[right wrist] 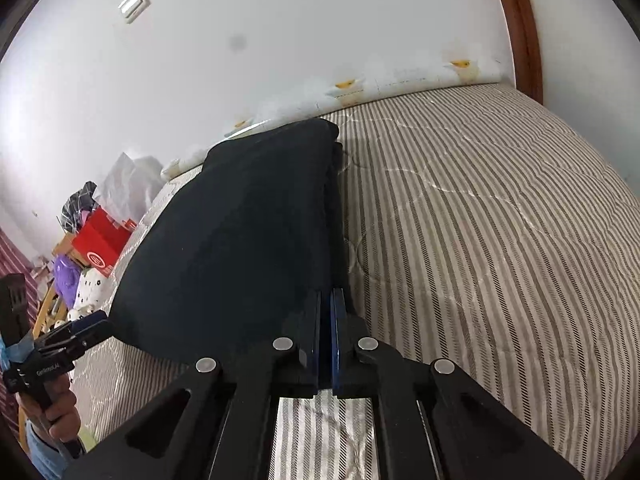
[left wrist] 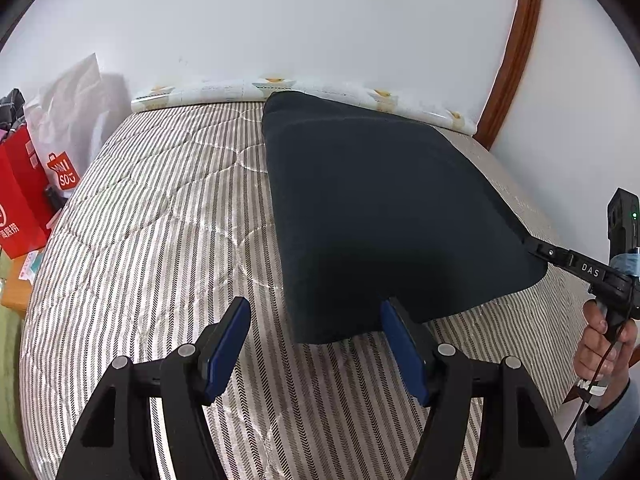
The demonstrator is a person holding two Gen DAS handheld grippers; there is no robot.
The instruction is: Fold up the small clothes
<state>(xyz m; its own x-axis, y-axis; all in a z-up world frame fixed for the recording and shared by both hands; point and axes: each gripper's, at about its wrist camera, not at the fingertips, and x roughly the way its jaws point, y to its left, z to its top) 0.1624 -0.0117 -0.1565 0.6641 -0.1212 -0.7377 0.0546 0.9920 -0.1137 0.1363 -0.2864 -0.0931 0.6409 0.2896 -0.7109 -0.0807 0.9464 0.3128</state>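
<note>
A dark folded garment [left wrist: 384, 208] lies flat on the striped bed cover [left wrist: 160, 240]. The left gripper [left wrist: 316, 320] has its two blue fingers spread wide apart, and the near edge of the garment sits just in front, touching its right finger. The right gripper [right wrist: 326, 304] is pinched tight on the garment's near corner. Red shopping bags [left wrist: 24, 188] stand far off to the left gripper's left, beside the bed.

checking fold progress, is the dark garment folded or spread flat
Folded: the dark navy fabric garment shows stacked layers along its edge on the striped quilted mattress.
</note>
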